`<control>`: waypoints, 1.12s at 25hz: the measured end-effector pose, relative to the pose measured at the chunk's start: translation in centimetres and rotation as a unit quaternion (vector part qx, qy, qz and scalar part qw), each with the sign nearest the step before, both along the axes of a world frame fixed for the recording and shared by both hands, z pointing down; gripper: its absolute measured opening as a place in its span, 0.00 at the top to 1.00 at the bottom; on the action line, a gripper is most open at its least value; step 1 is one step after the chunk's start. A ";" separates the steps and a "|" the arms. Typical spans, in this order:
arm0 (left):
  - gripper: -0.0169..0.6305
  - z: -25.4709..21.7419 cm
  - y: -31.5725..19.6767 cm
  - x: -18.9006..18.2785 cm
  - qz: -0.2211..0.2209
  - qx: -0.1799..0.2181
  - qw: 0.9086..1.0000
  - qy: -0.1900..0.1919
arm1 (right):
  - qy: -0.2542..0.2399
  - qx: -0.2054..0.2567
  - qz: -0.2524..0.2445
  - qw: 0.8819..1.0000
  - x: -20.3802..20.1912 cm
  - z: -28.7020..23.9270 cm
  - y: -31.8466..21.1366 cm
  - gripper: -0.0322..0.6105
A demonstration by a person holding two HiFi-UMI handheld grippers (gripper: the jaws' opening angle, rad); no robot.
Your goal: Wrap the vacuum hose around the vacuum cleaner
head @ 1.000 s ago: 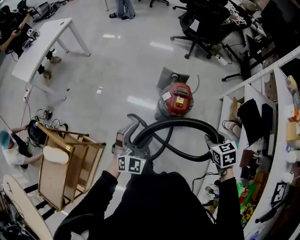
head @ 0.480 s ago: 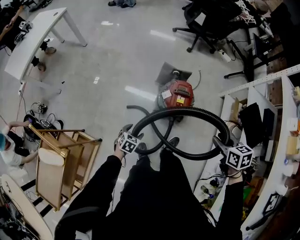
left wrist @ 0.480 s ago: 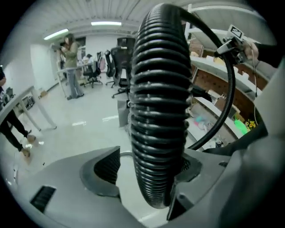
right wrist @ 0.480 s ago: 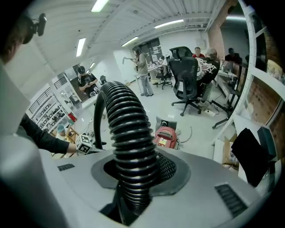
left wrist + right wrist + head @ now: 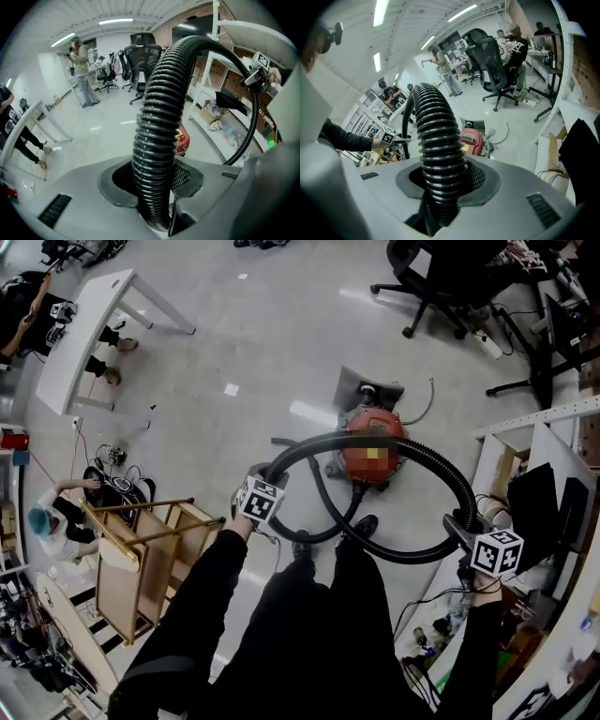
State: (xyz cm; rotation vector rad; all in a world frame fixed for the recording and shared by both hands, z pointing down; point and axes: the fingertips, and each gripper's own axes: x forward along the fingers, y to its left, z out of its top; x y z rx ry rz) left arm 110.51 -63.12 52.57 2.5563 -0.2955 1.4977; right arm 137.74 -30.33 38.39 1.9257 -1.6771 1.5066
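Standing on a pale glossy floor (image 5: 234, 343) over a red vacuum cleaner (image 5: 354, 457), looking steeply down. Holding the black ribbed hose (image 5: 159, 103) in both tools. Have just been closing the jaws of the left tool (image 5: 264, 479) onto it; now pinching its ribs from both sides. Gripping the same hose with the right tool (image 5: 461, 529), clamped firmly on the ribs, well off to the right beside the white shelves (image 5: 539, 416). Between the two grips, carrying the hose in one wide arch that crosses over the top of the vacuum cleaner, held up in the air and not wound on it. Seeing further curves of hose lower down, crossing near a shoe (image 5: 366, 524). Elsewhere, noting a wooden cart (image 5: 141, 563) at the left, a white counter (image 5: 84, 334) further off and office chairs (image 5: 441, 268) beyond.
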 end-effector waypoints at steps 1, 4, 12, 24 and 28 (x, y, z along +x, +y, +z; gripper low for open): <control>0.73 0.0 -0.4 1.3 0.000 0.007 1.000 -0.010 | -0.013 -0.002 0.001 1.000 1.6 1.5 0.3 0.73; 0.73 0.5 -1.4 5.3 0.015 0.036 0.998 -0.042 | -0.050 -0.006 0.012 0.999 6.1 6.1 1.1 0.73; 0.73 5.7 -4.8 14.6 0.056 0.065 0.993 -0.079 | -0.061 -0.034 0.045 0.997 14.6 17.4 1.2 0.73; 0.73 23.3 -11.1 26.0 0.148 0.069 0.983 -0.086 | 0.006 -0.067 0.144 0.987 22.3 37.1 -1.7 0.74; 0.73 27.7 -11.7 27.6 0.170 0.063 0.980 -0.084 | -0.004 -0.071 0.167 0.983 23.0 43.1 -1.9 0.74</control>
